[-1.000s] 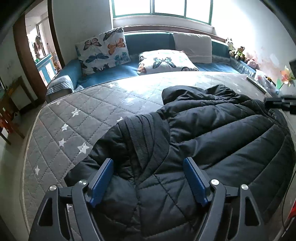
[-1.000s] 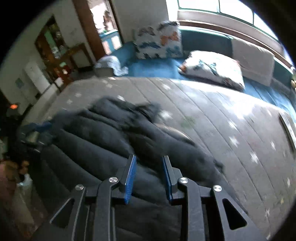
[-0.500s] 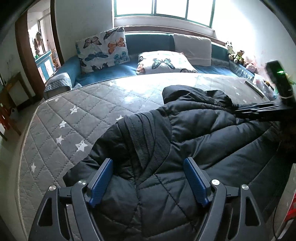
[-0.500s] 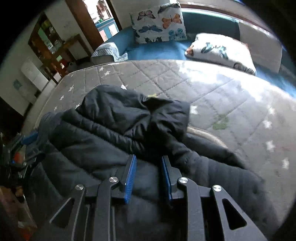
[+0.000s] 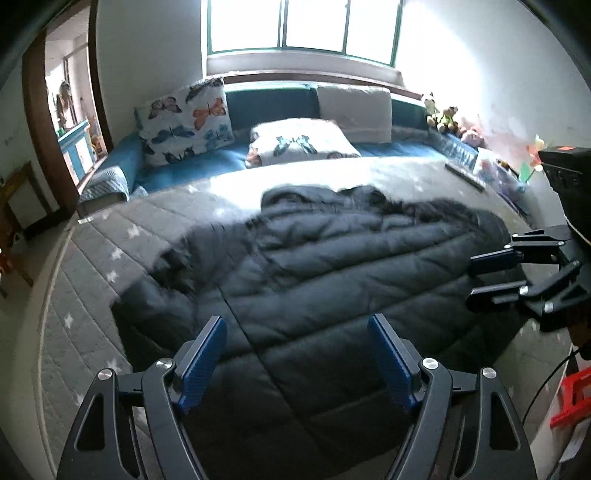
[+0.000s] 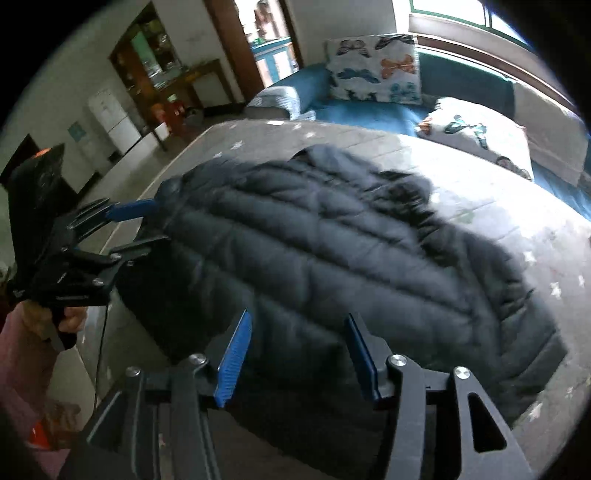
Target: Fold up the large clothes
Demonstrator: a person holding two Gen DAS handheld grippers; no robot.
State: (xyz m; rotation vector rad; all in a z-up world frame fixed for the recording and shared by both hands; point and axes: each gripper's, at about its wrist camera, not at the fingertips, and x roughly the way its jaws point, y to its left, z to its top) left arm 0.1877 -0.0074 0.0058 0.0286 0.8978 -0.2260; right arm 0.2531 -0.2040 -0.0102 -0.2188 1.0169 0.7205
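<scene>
From your left wrist camera, the left gripper (image 5: 297, 360) stands released at 6 o'clock, its blue pads spread wide above the near hem of the black puffer jacket (image 5: 332, 266), nothing pinched between them. The jacket sprawls across the middle of the grey star-quilted mattress (image 5: 92, 258), hood end bunched toward 12 o'clock. At 3 o'clock your right gripper (image 5: 471, 282) enters from the side, jaws parted, just beside the jacket's edge. Butterfly pillows (image 5: 184, 122) lean on the blue bench (image 5: 177, 173) under the window (image 5: 299, 26) at 12 o'clock. From your right wrist camera, the right gripper (image 6: 299, 356) at 6 o'clock has just been opening and now hangs released over the jacket's near edge, with only loose fabric below the gap. The jacket fills the centre of the mattress. At 9 o'clock the left gripper reaches in, jaws parted at the jacket's corner, gripped by a hand (image 6: 70, 319) in a pink sleeve (image 6: 22, 365).
</scene>
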